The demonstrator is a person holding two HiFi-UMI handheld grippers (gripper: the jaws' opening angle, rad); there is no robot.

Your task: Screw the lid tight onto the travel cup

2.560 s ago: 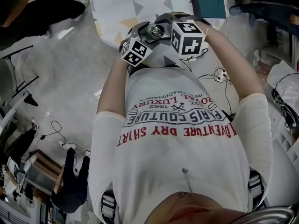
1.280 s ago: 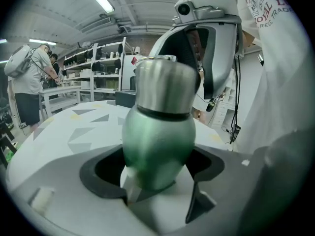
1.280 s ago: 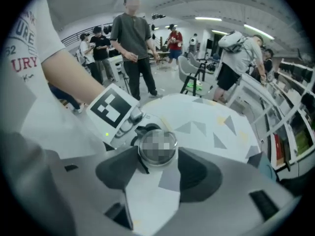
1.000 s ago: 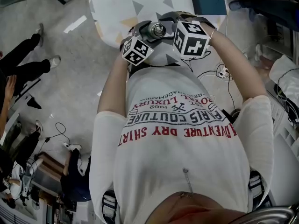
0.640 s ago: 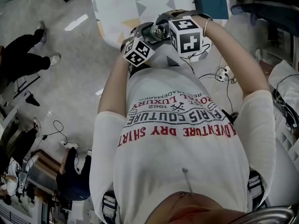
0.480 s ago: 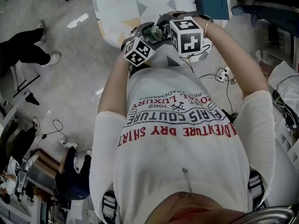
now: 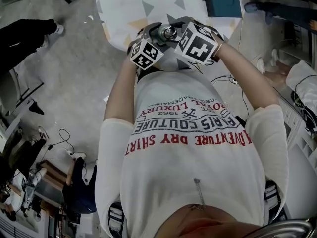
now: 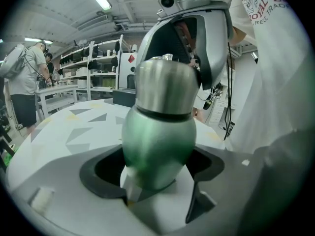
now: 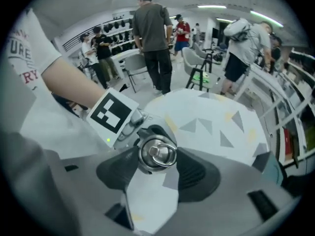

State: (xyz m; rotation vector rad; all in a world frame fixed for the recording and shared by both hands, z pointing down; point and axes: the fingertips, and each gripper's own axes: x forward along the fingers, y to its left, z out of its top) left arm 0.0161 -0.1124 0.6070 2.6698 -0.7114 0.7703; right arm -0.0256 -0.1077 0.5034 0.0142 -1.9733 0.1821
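I hold the travel cup [image 8: 156,146] in the air in front of my chest, above the near edge of the table [image 7: 124,6] with the triangle pattern. My left gripper [image 8: 157,181] has its jaws closed on the green body of the cup, low on its round part. My right gripper [image 9: 156,157] comes at it from the lid end, and its two jaws press on the steel lid [image 9: 156,154] from both sides, so both tools are gripping.

What has changed in the last half second is on the right side only. In the head view the marker cube [image 7: 199,41] of my right gripper has rolled, and its faces now stand tilted, while the cube of the left one [image 7: 146,53] has stayed as it was. I read this as one more turn of the lid against a cup that is held firm.

So I judge that the screwing is under way. From the left gripper view the lid sits straight on the cup, with only a dark ring [image 8: 162,114] between them. Whether the thread is already tight, I cannot see.
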